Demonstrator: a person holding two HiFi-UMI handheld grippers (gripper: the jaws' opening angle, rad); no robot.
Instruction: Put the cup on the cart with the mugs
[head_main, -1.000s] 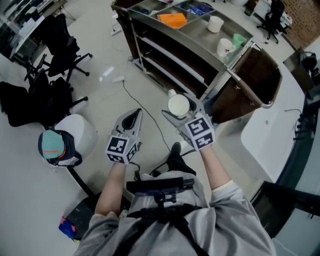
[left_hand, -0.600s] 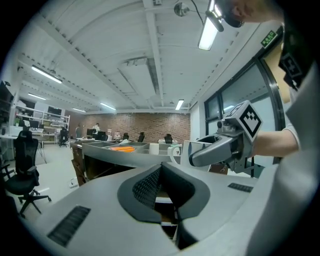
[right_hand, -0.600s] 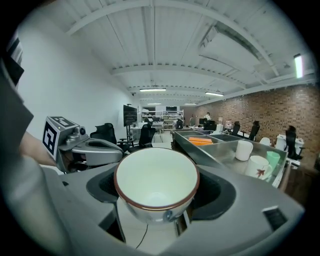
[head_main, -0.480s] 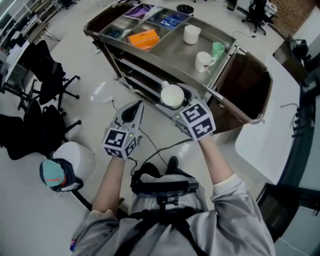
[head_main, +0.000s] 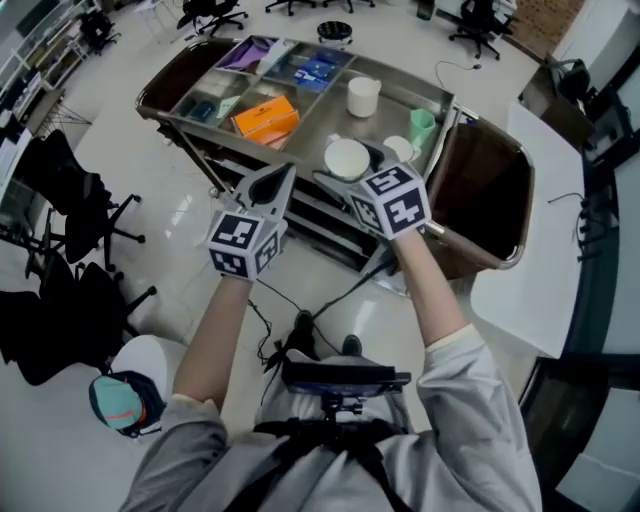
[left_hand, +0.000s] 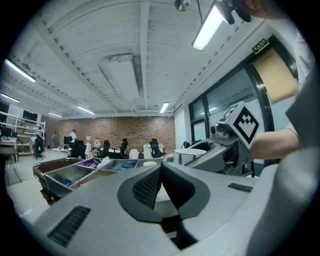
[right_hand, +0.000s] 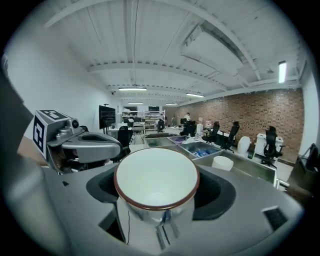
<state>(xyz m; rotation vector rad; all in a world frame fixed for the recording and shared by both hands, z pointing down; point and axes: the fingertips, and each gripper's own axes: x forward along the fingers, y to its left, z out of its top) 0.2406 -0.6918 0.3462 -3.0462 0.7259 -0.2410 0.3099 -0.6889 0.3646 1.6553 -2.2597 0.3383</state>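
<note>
The right gripper (head_main: 349, 164) pinches the white cup (head_main: 347, 157), now up over the near side of the cart (head_main: 312, 128), close to the mugs (head_main: 362, 96). A second ago it was out over the floor. The left gripper (head_main: 281, 181) is pressed together with nothing in it, and it has come up to the cart too.

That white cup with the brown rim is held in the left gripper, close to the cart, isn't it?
No, it is the right gripper that holds the cup, close to the cart. The right gripper view shows the cup gripped between its jaws. The left gripper is shut and empty.
</note>
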